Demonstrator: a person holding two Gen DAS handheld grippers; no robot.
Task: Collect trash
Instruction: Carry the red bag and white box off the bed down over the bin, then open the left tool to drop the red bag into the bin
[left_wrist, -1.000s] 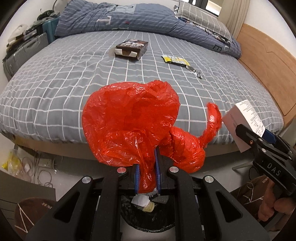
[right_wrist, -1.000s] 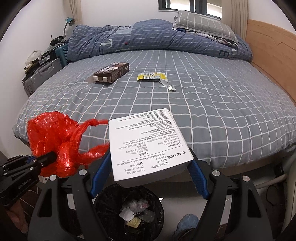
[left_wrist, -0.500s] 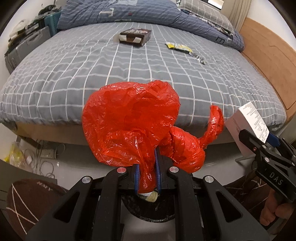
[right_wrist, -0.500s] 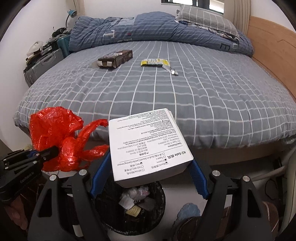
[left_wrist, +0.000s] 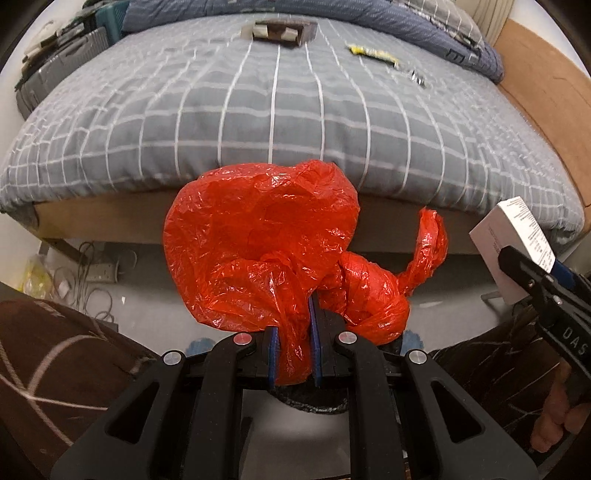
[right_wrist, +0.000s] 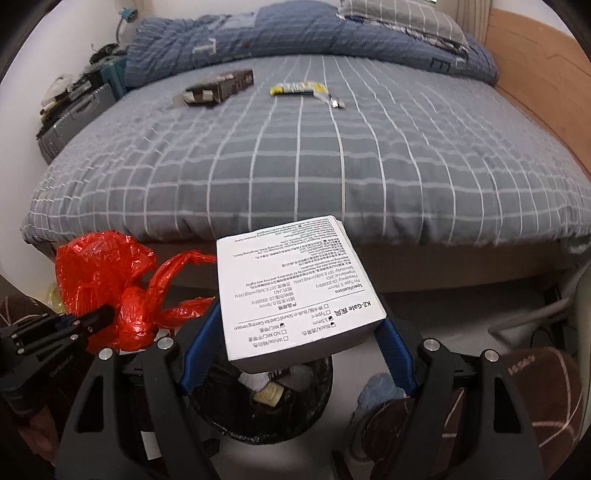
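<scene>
Right wrist view shows a bed with a grey, white-checked quilt (right_wrist: 332, 158), where a dark cardboard box with an open end (right_wrist: 218, 88) and a yellow torn wrapper (right_wrist: 299, 88) lie near each other. A crumpled blue duvet (right_wrist: 295, 37) is heaped behind them. On the floor below sits a round black bin (right_wrist: 258, 398) holding scraps of paper and packaging, partly hidden by what the tongs carry. The left gripper (left_wrist: 293, 343) has its blue pads nearly together, pinching a crinkled red plastic bag (left_wrist: 266, 240) that bulges above them. The right gripper (right_wrist: 295, 343) stands wide, its pads pressed on both sides of a white printed cardboard box (right_wrist: 295, 291) above the bin.
</scene>
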